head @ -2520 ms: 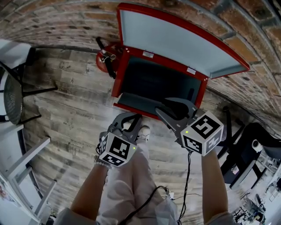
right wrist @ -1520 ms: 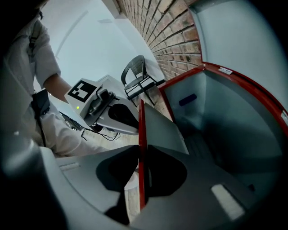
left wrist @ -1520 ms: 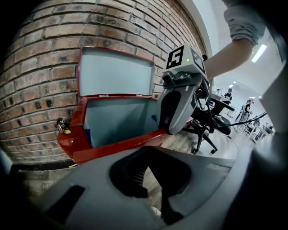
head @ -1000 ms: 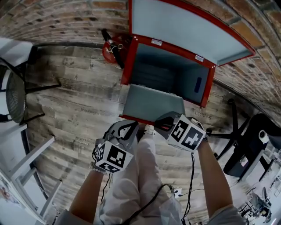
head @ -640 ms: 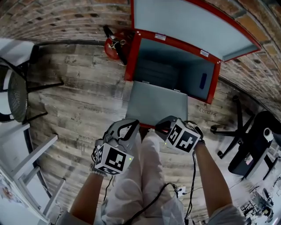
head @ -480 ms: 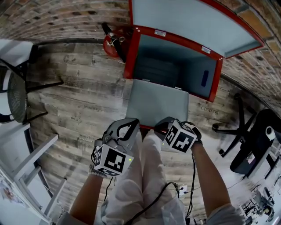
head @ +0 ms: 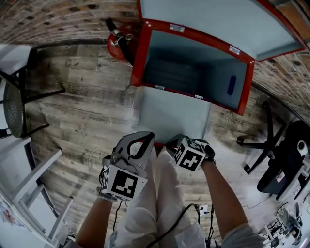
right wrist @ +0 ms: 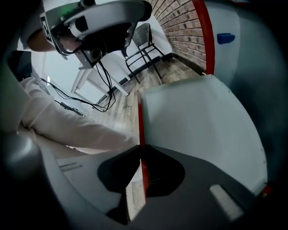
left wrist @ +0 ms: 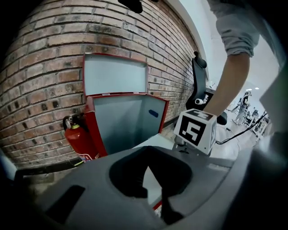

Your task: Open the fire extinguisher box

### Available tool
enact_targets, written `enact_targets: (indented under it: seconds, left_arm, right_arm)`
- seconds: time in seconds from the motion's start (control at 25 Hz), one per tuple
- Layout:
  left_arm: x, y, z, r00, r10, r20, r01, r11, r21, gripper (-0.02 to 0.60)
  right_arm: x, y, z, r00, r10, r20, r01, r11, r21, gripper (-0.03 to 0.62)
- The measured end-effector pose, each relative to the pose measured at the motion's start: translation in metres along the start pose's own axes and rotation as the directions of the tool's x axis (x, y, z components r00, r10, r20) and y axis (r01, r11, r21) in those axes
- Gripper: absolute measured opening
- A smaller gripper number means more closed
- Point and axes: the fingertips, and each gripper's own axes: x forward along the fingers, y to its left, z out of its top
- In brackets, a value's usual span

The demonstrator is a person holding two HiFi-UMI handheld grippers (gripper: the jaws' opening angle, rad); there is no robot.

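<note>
Right gripper (head: 172, 142) is pinching the red rim (right wrist: 140, 130) of the drop-down front panel (head: 174, 114), its jaws having just been closing onto that edge. The fire extinguisher box (head: 139, 58) stands against the brick wall (head: 58, 14), with its top lid (head: 213, 22) raised and the panel folded out toward the person. Left gripper (head: 138, 143) hangs alongside with its jaws apart and nothing between them. The opening step looks nearly done. The next move likely calls for lowering the panel to rest, then releasing it.

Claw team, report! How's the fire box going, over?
Left claw open, empty. Right claw just closing, clamped on front flap, red edge. Box lid up, flap folded down. Extinguisher beside it, clear of flap.
</note>
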Motion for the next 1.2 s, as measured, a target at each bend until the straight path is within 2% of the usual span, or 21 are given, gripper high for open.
enact_targets:
  seconds: [0.24, 0.52, 0.76, 1.2]
  left_arm:
    - [0.014, 0.006, -0.015, 1.000, -0.006, 0.001, 0.006, 0.999, -0.042, 0.000]
    - [0.030, 0.018, -0.020, 1.000, -0.014, 0.010, 0.014, 1.000, 0.002, 0.000]
    - [0.048, 0.025, -0.031, 0.999, -0.031, -0.017, 0.031, 0.999, 0.021, 0.000]
    - [0.084, 0.033, -0.036, 0.999, -0.044, -0.019, 0.045, 0.999, 0.023, 0.000]
  right_arm:
    - [0.037, -0.019, -0.014, 1.000, -0.011, 0.000, 0.011, 0.997, 0.072, 0.048]
    - [0.079, -0.049, -0.028, 0.995, -0.092, -0.045, 0.095, 0.993, 0.067, 0.048]
    - [0.113, -0.091, -0.040, 0.983, -0.176, -0.043, 0.180, 0.975, 0.132, 0.046]
    - [0.140, -0.162, -0.046, 0.940, -0.329, -0.089, 0.331, 0.943, 0.019, 0.020]
